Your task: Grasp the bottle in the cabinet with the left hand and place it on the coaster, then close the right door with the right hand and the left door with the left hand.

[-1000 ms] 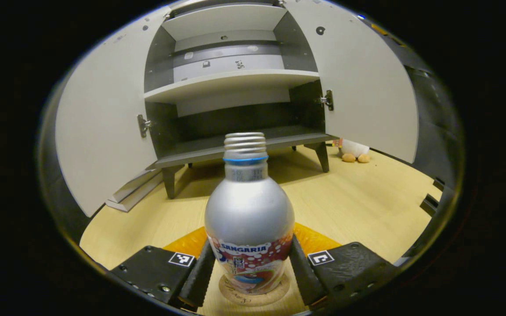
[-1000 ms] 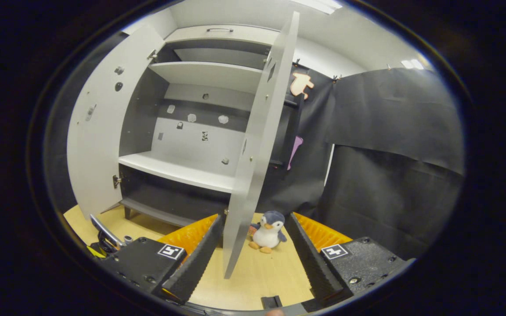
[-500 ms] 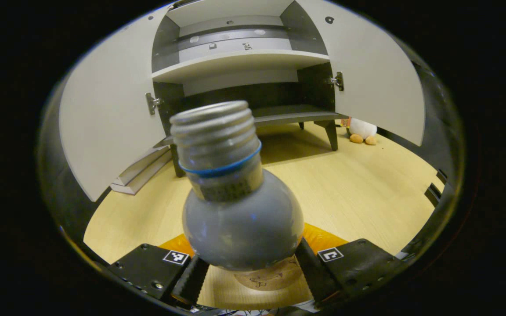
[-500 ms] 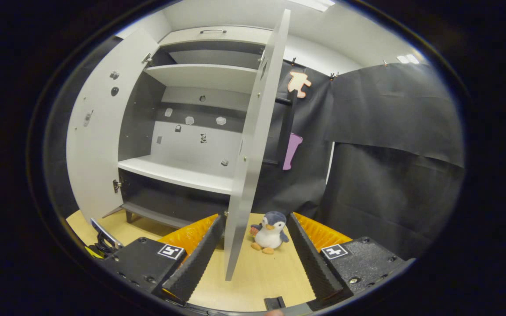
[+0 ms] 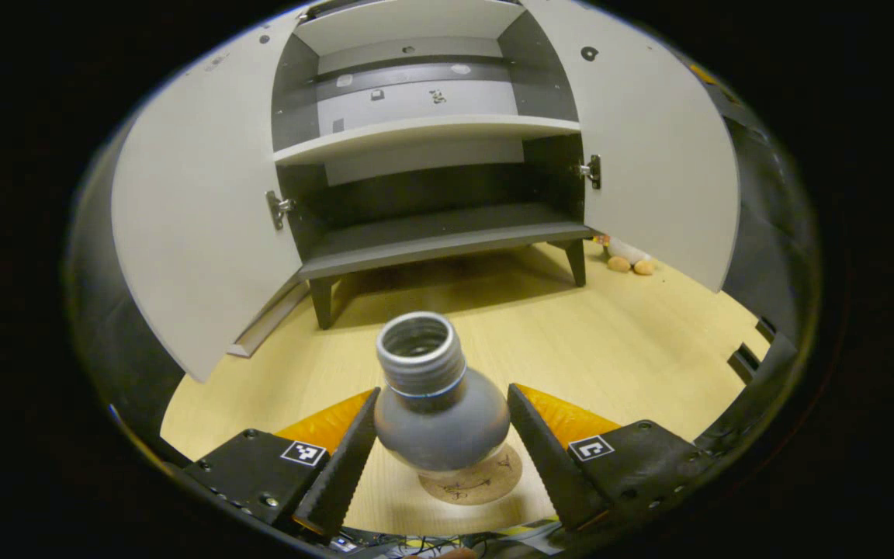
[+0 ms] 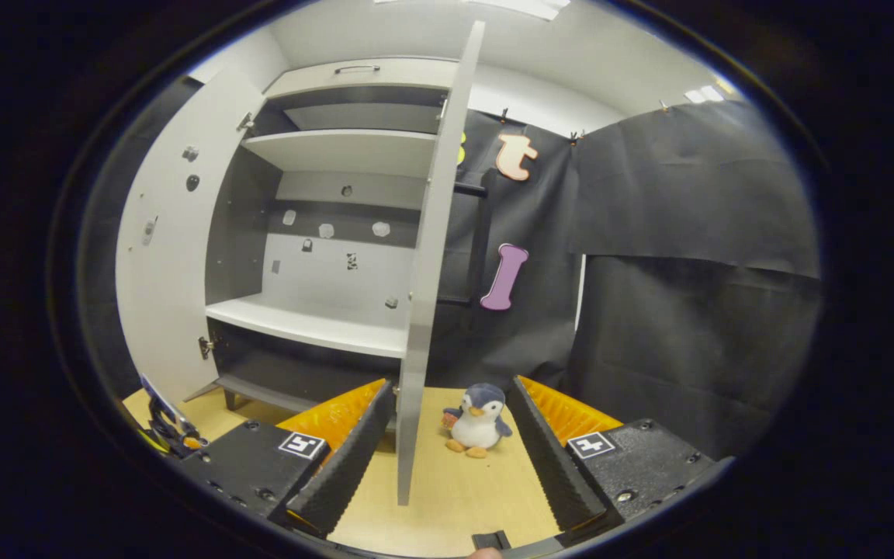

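Observation:
A silver bottle (image 5: 441, 419) with an open threaded neck stands on the round cork coaster (image 5: 486, 487) on the wooden floor. My left gripper (image 5: 443, 390) is open, above the bottle and slightly back from it, with a finger on each side and neither pressing on it. The grey cabinet (image 5: 424, 132) stands beyond with its left door (image 5: 199, 225) and right door (image 5: 649, 155) swung wide. In the right gripper view, my right gripper (image 6: 448, 384) is open and empty. The right door (image 6: 425, 264) is seen edge-on beyond the gap between its fingers, without touching them.
A penguin plush (image 6: 476, 419) sits on the floor just right of the right door's lower corner, also visible past the cabinet leg (image 5: 627, 256). The cabinet's shelves (image 6: 315, 322) are bare. Black cloth (image 6: 687, 310) walls in the right side.
My left gripper has let go of the bottle, opened, and risen and pulled back, leaving the bottle upright on the coaster. My right gripper shifted slightly; the right door now shows more edge-on.

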Tool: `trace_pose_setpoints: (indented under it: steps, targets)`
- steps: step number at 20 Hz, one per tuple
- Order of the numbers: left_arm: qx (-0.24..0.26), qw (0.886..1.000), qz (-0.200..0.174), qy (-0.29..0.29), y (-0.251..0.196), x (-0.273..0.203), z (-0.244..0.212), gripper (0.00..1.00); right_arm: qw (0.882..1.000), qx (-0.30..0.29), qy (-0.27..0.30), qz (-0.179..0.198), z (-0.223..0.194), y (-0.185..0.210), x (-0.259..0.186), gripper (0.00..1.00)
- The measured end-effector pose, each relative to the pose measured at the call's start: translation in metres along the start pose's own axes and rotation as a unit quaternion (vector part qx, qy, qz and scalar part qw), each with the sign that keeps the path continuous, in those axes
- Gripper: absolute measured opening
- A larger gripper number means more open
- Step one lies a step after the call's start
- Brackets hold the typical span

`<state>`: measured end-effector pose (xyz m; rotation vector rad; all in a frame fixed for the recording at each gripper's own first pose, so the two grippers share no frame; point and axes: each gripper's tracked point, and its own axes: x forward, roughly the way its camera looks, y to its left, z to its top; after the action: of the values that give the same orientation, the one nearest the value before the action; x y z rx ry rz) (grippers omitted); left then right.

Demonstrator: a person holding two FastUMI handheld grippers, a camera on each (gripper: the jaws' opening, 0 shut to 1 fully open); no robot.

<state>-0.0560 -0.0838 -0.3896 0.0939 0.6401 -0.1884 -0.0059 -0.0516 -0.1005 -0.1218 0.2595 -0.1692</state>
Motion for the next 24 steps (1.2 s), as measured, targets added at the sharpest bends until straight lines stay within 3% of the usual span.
trace_pose_setpoints:
  steps: [2, 7, 10, 15, 19, 24]
  targets:
    - [-0.024, 1.0, 0.001, -0.004, -0.001, -0.01, 0.014, 0.98, 1.0, 0.008, -0.008, 0.002, 0.005, -0.006, 0.002, 1.0]
    - [-0.021, 0.999, 0.014, -0.039, 0.01, -0.038, 0.067, 0.98, 0.999, 0.019, -0.038, 0.0, 0.036, -0.04, 0.004, 0.99]
    - [-0.059, 0.996, 0.025, -0.055, 0.021, -0.056, 0.095, 0.98, 0.998, 0.023, -0.056, -0.002, 0.054, -0.056, 0.008, 0.99]
    - [-0.068, 0.989, 0.08, -0.101, 0.062, -0.089, 0.143, 0.97, 0.997, 0.01, -0.082, -0.004, 0.08, -0.068, 0.017, 0.99]
    - [-0.061, 0.982, 0.117, -0.136, 0.086, -0.117, 0.176, 0.99, 0.996, 0.022, -0.088, 0.015, 0.097, -0.06, 0.024, 0.99]
    - [-0.062, 0.973, 0.134, -0.176, 0.1, -0.145, 0.214, 0.96, 0.994, 0.032, -0.104, 0.014, 0.124, -0.068, 0.032, 0.99]
